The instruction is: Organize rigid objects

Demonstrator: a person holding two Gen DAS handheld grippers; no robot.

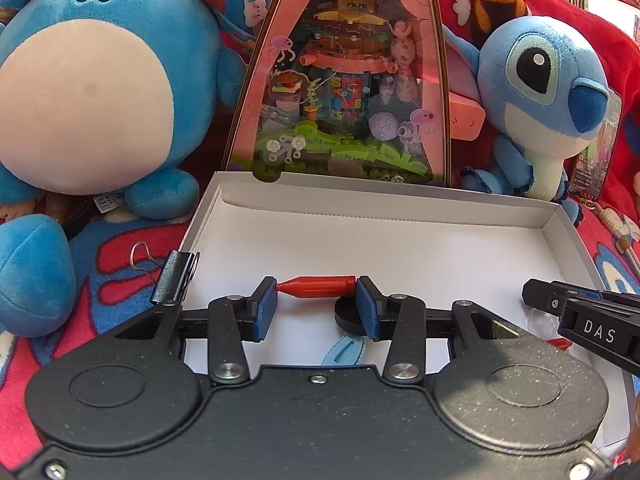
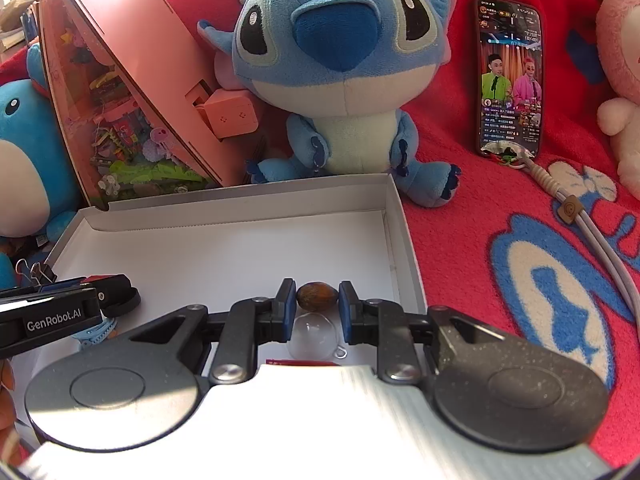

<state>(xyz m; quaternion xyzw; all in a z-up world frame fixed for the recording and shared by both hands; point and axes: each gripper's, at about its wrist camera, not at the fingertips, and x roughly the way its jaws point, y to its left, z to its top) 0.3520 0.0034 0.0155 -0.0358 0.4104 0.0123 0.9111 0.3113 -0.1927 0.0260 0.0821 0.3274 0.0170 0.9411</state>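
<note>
My left gripper is shut on a red bullet-shaped piece, held crosswise above the floor of the white shallow box. A black round disc and a light blue piece lie under it. My right gripper is shut on a brown oval nut-like piece over the box's right near part. A clear dome with a small wire ring and a red piece lie just below it. The right gripper's body shows at the left view's right edge.
A black binder clip sits on the box's left wall. Behind the box stand a pink display case, a round blue plush and a blue alien plush. A phone and cable lie on the red blanket.
</note>
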